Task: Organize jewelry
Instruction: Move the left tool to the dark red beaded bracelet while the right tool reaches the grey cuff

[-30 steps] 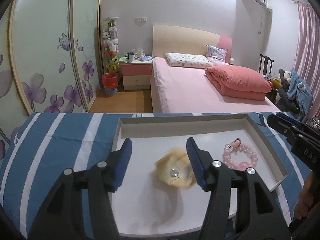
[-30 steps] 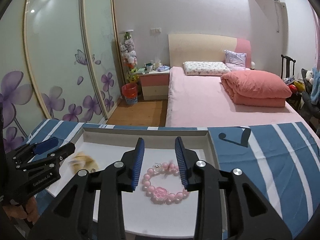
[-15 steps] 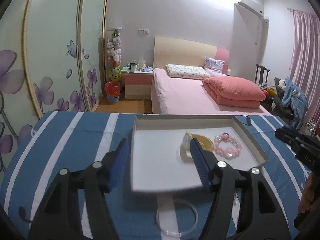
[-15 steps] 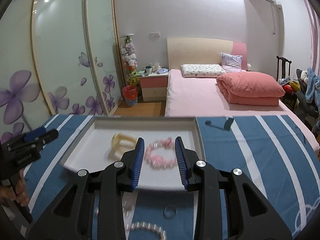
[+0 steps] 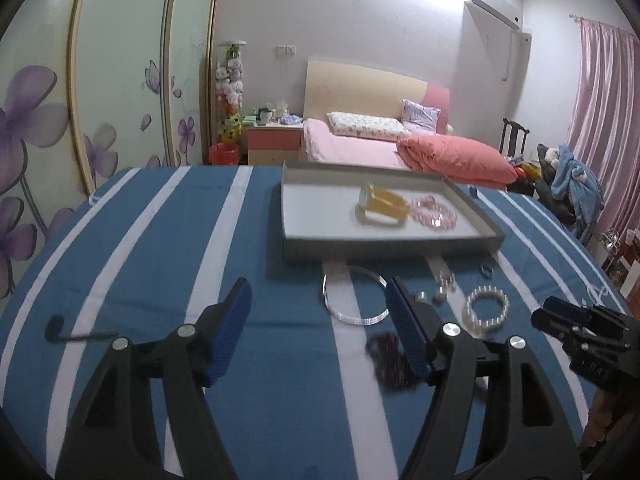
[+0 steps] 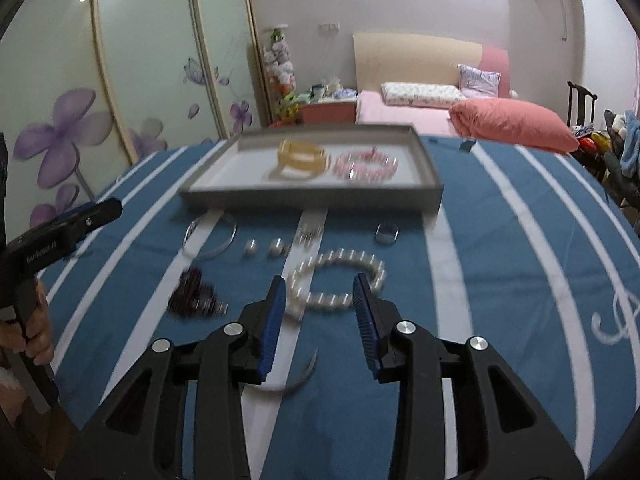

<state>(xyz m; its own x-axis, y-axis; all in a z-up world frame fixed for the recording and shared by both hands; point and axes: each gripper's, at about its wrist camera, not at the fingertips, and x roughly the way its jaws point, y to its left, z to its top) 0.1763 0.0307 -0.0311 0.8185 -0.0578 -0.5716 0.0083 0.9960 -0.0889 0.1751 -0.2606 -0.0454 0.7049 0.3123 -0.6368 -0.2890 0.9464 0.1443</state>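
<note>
A grey tray [image 5: 384,247] [image 6: 312,198] sits far on the striped cloth and holds a yellow bangle [image 5: 383,200] [image 6: 301,156] and a pink bead bracelet [image 5: 436,213] [image 6: 366,163]. In front of it lie a clear bangle [image 5: 354,298] [image 6: 210,236], a white pearl bracelet [image 5: 486,308] [image 6: 336,278], a dark bead bracelet [image 5: 390,360] [image 6: 192,292], small pearl earrings [image 6: 264,247] and a ring [image 6: 386,233]. My left gripper [image 5: 320,332] is open and empty above the cloth. My right gripper [image 6: 320,312] is open and empty just short of the pearl bracelet.
The blue and white striped cloth [image 5: 160,248] covers the table. A black hairpin [image 5: 76,330] lies at the left. A thin curved band [image 6: 296,380] lies under my right gripper. A bed [image 5: 360,148] and wardrobe stand behind.
Both grippers have pulled back from over the tray toward the near side. The loose jewelry in front of the tray has come into view. Both stay open and empty.
</note>
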